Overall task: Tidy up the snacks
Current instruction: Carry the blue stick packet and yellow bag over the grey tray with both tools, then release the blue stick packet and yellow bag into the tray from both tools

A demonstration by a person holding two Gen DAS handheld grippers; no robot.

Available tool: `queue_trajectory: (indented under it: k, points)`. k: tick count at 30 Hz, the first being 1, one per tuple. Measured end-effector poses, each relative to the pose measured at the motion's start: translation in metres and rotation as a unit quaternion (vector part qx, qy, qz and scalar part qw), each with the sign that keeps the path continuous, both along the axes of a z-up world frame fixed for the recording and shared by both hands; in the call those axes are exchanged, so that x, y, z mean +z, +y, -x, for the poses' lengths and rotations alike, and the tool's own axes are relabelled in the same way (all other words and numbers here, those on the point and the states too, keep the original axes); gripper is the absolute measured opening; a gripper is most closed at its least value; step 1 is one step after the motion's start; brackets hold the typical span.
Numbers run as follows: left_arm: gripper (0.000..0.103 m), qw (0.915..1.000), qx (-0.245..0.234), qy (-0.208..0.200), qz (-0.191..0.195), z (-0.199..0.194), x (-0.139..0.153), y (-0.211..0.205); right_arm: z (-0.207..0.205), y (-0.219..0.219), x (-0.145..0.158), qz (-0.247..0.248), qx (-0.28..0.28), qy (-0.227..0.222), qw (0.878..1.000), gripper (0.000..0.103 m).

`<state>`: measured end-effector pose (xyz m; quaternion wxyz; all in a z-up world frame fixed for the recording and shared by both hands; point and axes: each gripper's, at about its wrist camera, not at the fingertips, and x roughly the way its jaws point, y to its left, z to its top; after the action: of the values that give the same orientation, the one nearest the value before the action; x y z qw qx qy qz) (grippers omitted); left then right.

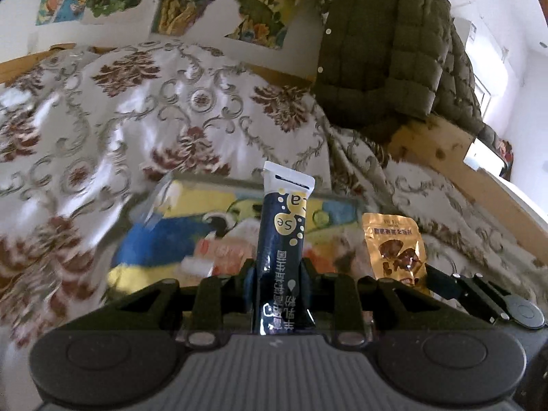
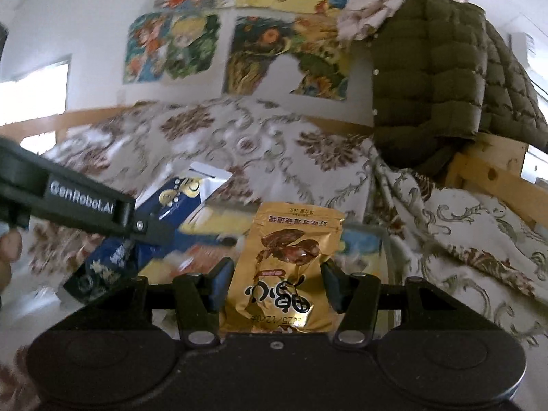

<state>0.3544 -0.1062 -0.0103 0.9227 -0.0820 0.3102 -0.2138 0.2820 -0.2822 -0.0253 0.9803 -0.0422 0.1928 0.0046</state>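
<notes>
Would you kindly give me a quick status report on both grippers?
Left gripper shut on dark blue packet. Right gripper shut on gold pouch. Both lifted over the bedspread; nothing in the way.

The left gripper [image 1: 279, 270] points forward and somewhat downward, its jaws closed narrowly on a dark blue stick packet [image 1: 282, 239] that stands upright between them. The right gripper [image 2: 275, 286] sits just beside it, to its right, angled slightly downward, jaws set wider and clamped on the sides of a gold snack pouch [image 2: 286, 267]. A fingertip [image 2: 10, 245] shows at the right view's left edge.
</notes>
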Motion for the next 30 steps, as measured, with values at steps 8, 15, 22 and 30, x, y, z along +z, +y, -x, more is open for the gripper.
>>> queue_trajectory:
  k: [8, 15, 22, 30]
  points:
    - [0.030, 0.9996, -0.018, 0.018, 0.014, -0.069, -0.034, -0.037, -0.064, -0.039, -0.020, -0.043, -0.036, 0.009, 0.998, 0.057]
    - [0.030, 0.9994, -0.018, 0.029, -0.005, -0.100, -0.060, -0.057, -0.093, -0.050, -0.034, -0.066, -0.054, 0.014, 0.996, 0.057]
    - [0.029, 0.9993, -0.011, 0.035, -0.007, -0.111, -0.071, -0.059, -0.102, -0.051, -0.044, -0.068, -0.060, 0.028, 0.995, 0.057]
    - [0.029, 0.9992, -0.008, 0.037, -0.007, -0.113, -0.073, -0.054, -0.105, -0.052, -0.051, -0.070, -0.062, 0.043, 0.995, 0.058]
